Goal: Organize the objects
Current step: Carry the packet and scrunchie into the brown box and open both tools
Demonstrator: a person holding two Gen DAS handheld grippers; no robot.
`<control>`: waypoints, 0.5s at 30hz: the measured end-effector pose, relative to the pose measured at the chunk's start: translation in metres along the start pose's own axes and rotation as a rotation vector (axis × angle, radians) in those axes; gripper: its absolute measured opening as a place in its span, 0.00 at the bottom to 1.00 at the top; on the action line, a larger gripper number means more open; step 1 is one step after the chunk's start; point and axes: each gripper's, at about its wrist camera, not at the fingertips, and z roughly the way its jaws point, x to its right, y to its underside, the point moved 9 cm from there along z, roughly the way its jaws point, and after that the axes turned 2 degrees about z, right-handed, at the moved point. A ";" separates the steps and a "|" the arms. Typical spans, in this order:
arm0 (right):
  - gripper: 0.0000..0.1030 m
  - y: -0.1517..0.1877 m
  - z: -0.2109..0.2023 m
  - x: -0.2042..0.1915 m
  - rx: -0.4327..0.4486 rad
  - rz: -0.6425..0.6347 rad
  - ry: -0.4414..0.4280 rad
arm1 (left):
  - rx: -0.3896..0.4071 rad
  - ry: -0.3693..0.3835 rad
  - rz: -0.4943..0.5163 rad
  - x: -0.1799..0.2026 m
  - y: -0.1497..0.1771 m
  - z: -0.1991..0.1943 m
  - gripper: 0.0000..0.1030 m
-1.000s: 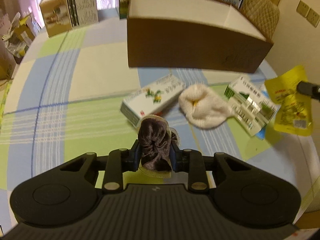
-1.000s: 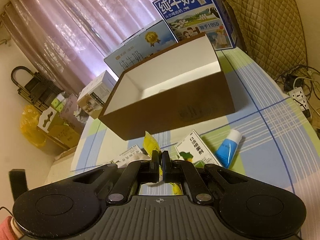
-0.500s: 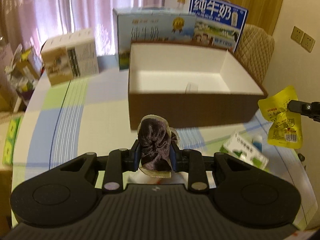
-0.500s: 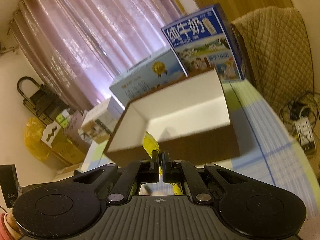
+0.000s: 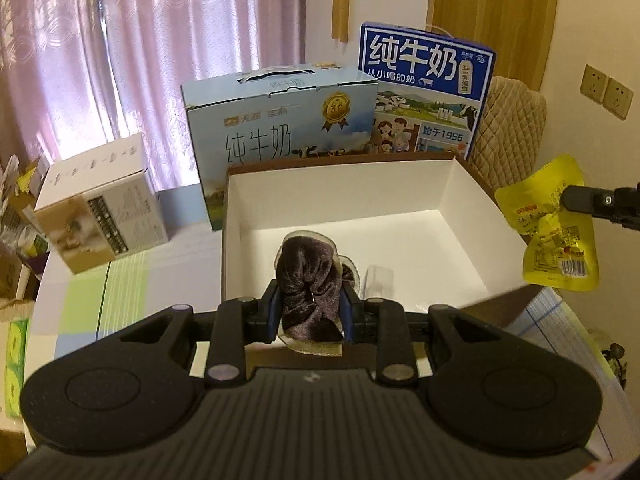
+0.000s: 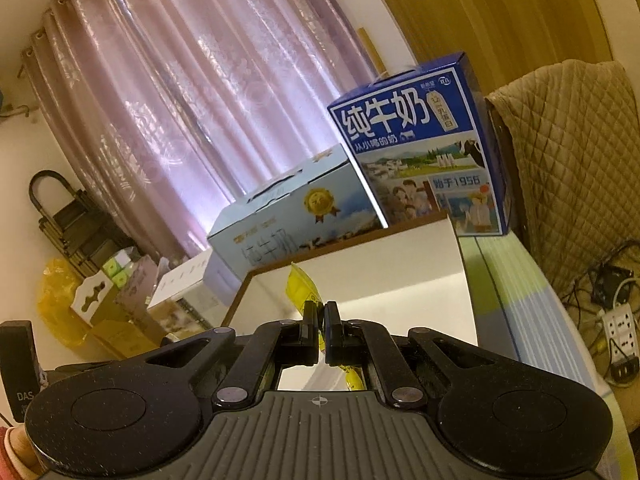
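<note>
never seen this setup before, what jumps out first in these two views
A dark brown velvet scrunchie pinched in the left gripper, above the open white-lined cardboard box. At the right edge, the right gripper is shut on a bright yellow snack packet. Behind the box stand two milk cartons, pale blue and dark blue.

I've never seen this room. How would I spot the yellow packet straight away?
Find the big open box, brown outside and white inside, that stands in front of two blue milk cartons. Just off its right wall, the yellow packet hangs in the air, pinched at its top edge by the right gripper. It is the only bright yellow, flat foil pouch there; the left gripper holds dark brown velvety fabric instead.
</note>
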 end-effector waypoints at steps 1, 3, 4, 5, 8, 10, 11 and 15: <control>0.00 -0.002 0.006 0.002 -0.002 0.000 0.007 | -0.005 -0.002 0.002 0.000 -0.002 0.006 0.24; 0.00 -0.004 0.015 0.008 -0.005 0.002 0.019 | -0.021 -0.005 0.006 0.000 -0.005 0.019 0.24; 0.00 -0.004 0.019 0.010 -0.008 0.003 0.027 | -0.030 -0.007 0.008 0.000 -0.006 0.025 0.24; 0.00 -0.005 0.023 0.014 -0.010 0.006 0.033 | -0.040 -0.008 0.008 0.000 -0.008 0.032 0.24; 0.00 -0.006 0.034 0.023 -0.019 0.017 0.050 | -0.062 -0.012 0.009 -0.002 -0.009 0.046 0.24; 0.00 -0.006 0.040 0.029 -0.026 0.020 0.062 | -0.074 -0.011 0.013 -0.003 -0.009 0.053 0.24; 0.00 -0.006 0.043 0.032 -0.029 0.020 0.068 | -0.082 -0.012 0.015 -0.003 -0.009 0.057 0.24; 0.00 -0.001 0.055 0.042 -0.049 0.026 0.094 | -0.104 -0.014 0.029 -0.001 -0.010 0.070 0.24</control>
